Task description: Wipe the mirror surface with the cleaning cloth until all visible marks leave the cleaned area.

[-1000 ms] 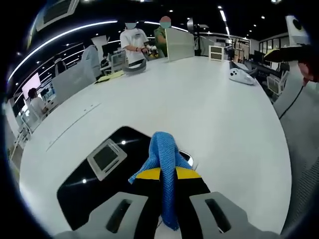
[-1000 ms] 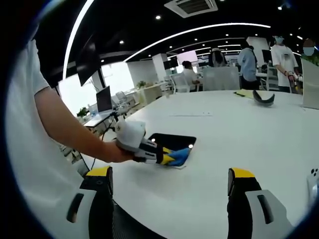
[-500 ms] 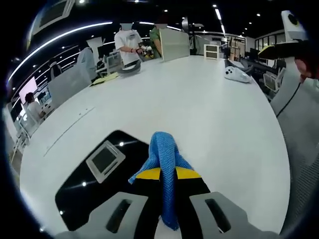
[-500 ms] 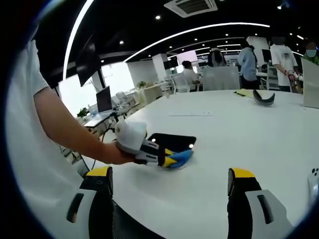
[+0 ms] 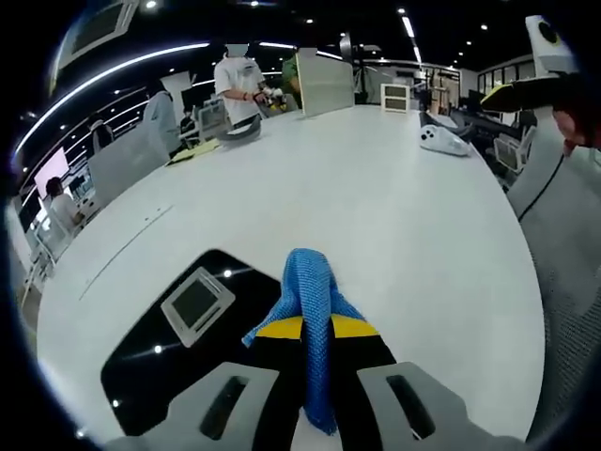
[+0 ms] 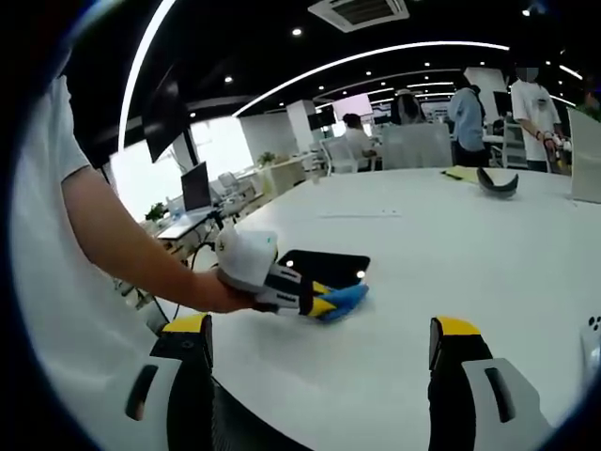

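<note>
Left gripper (image 5: pixel 317 331) pinching the blue cleaning cloth (image 5: pixel 310 301) between closed jaws, cloth draped ahead of its tips, dark mirror (image 5: pixel 169 343) just left of them on white table (image 5: pixel 376 207), right gripper (image 6: pixel 319 362) jaws spread wide, well apart from the mirror.

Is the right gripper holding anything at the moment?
No, the right gripper has its jaws spread wide with only bare white table between them, while the blue cloth is pinched in the left gripper.
</note>
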`<action>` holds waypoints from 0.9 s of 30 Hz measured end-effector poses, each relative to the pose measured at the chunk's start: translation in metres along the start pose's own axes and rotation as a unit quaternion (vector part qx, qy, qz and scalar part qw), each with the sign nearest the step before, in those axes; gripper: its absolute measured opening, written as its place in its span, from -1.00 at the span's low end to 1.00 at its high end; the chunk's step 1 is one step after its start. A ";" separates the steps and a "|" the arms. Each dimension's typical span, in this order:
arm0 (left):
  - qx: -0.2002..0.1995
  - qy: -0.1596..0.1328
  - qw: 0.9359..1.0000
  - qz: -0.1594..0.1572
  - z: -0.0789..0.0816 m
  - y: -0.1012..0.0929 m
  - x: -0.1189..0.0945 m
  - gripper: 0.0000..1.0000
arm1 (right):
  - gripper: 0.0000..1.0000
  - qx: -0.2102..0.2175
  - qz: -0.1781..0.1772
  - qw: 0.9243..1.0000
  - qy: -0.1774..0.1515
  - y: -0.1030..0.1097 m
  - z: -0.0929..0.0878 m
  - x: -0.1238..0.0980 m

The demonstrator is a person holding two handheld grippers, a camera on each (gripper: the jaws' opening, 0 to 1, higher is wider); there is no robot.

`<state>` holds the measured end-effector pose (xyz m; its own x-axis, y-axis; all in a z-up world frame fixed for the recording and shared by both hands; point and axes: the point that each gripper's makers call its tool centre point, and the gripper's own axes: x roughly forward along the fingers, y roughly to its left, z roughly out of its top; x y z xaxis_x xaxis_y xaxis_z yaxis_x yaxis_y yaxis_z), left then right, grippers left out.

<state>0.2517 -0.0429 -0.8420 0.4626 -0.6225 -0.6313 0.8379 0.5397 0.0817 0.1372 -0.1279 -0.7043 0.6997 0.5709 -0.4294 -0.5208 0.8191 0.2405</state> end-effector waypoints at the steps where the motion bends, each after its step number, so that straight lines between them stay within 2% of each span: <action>1: -0.001 0.000 1.000 0.000 0.000 0.000 0.000 -0.88 | 0.91 0.000 0.000 1.000 0.000 0.000 0.000 0.000; 27: 0.015 -0.009 1.000 -0.016 0.001 0.005 0.002 -0.87 | 0.91 0.001 -0.005 1.000 -0.001 -0.001 0.001 -0.001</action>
<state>0.2573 -0.0420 -0.8425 0.4401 -0.6491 -0.6205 0.8605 0.5023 0.0848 0.1379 -0.1296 -0.7031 0.7056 0.5625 -0.4309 -0.5127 0.8251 0.2374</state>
